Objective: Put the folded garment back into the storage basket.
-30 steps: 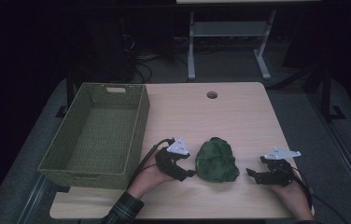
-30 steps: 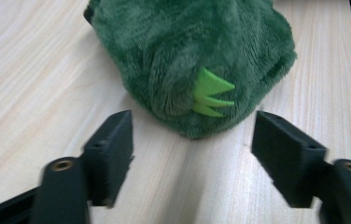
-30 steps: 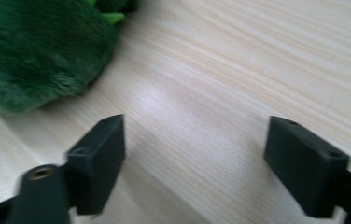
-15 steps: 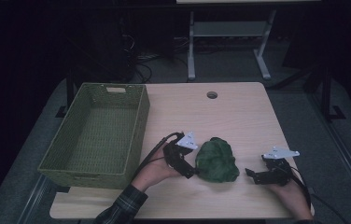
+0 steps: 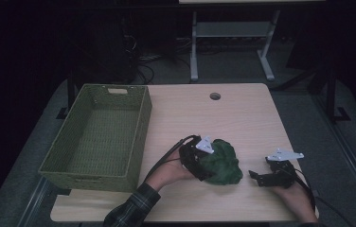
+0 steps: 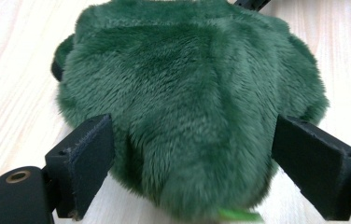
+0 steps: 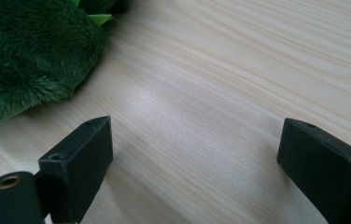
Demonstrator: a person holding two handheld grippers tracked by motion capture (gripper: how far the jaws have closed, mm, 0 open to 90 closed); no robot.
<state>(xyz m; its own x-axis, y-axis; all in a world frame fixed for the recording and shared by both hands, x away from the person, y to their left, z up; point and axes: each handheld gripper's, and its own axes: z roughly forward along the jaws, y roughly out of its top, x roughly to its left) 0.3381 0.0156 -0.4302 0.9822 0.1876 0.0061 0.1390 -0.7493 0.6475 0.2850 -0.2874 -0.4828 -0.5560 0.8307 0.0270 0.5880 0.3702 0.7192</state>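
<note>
A dark green plush toy (image 5: 223, 163) lies on the wooden table near its front edge. My left gripper (image 5: 206, 169) has come against the toy's left side. In the left gripper view its jaws stand wide on either side of the furry body (image 6: 187, 84); they have just been opening and do not squeeze it. My right gripper (image 5: 254, 177) rests on the table to the right of the toy, apart from it. Its jaws have just been opening too, with bare wood between them (image 7: 197, 158). The toy's edge (image 7: 29, 51) shows at the upper left of the right gripper view.
A green woven basket (image 5: 140, 127) stands on the left part of the table, nothing inside it. A round cable hole (image 5: 215, 96) sits near the table's far edge. Beyond the table are desk legs and cables on a dark floor.
My left gripper has slid right across the table up to the plush toy, and its jaws now straddle the toy's near side. The right gripper has kept its place.
</note>
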